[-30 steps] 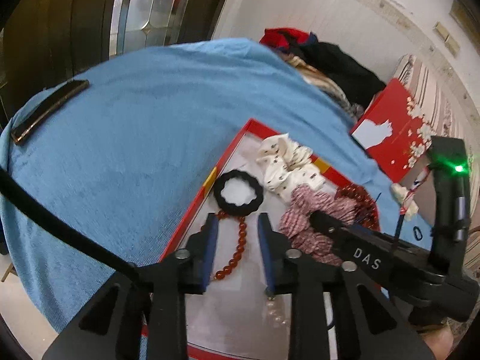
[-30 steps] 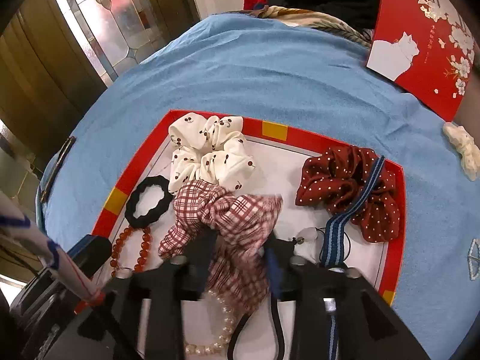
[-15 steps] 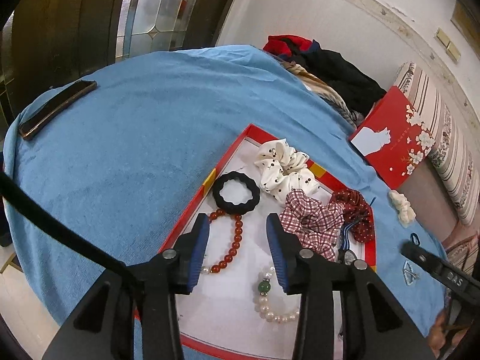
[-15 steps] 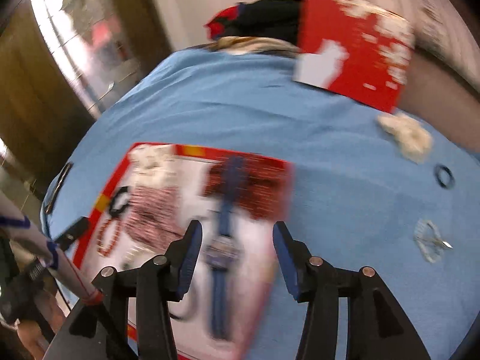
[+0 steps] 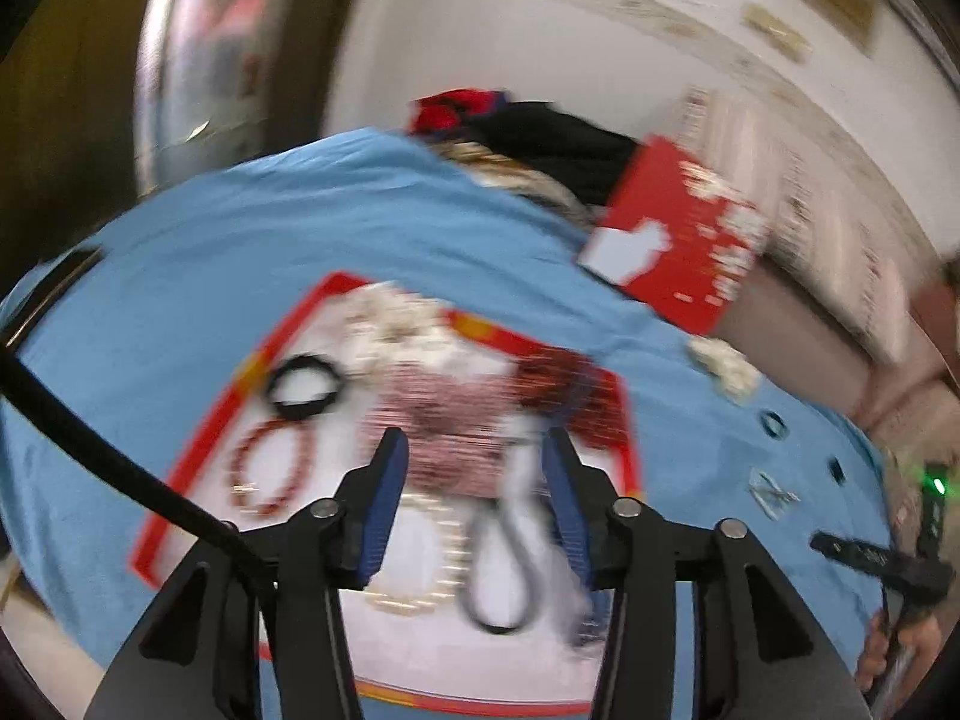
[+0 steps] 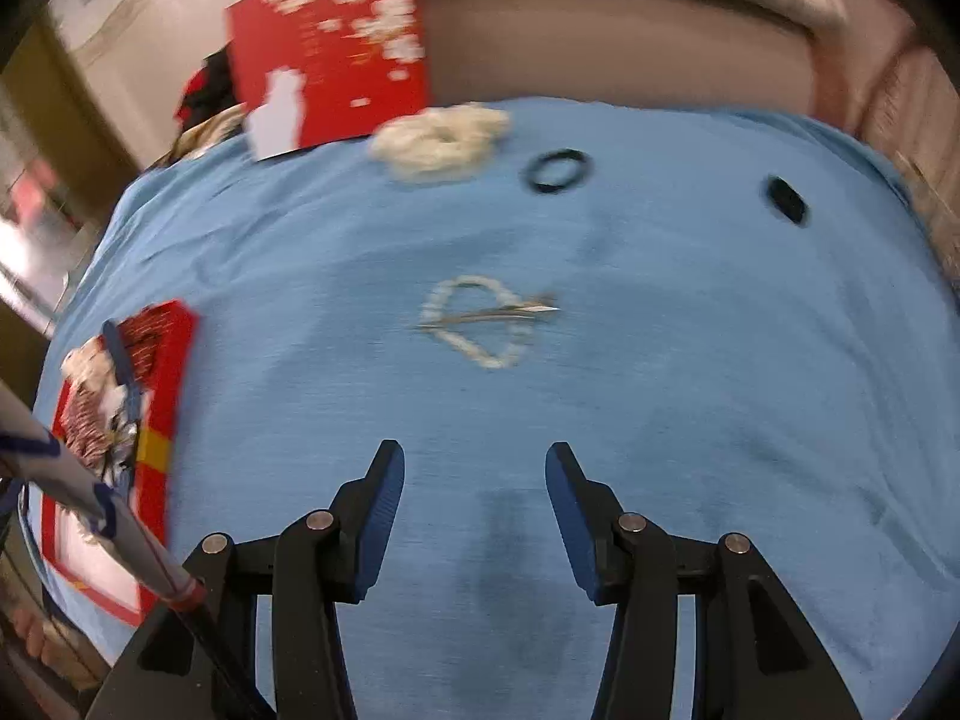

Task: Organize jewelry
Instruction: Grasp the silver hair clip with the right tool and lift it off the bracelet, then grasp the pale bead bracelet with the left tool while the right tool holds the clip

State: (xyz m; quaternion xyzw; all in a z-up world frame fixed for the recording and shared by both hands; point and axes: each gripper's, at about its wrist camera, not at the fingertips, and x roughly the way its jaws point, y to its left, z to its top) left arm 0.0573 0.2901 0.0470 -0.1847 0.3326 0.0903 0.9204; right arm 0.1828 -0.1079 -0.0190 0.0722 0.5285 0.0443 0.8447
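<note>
A red-rimmed tray on the blue cloth holds a black ring, a red bead bracelet, a plaid scrunchie, a pearl bracelet and a grey loop tie. My left gripper hovers above the tray's near half. Its jaws are opening and nothing is between the pads. My right gripper is open and empty over bare cloth. Ahead of it lie a loose pearl bracelet with a silver clip, a white scrunchie and a black hair ring.
A red box lid leans at the cloth's far edge, next to a pile of clothes. A small black piece lies far right. The tray sits at the left edge of the right wrist view. A sofa edge runs behind the cloth.
The right gripper swung from over the tray's plaid scrunchie to bare cloth on the right, jaws wider. The left gripper drew back and up, and its jaws spread.
</note>
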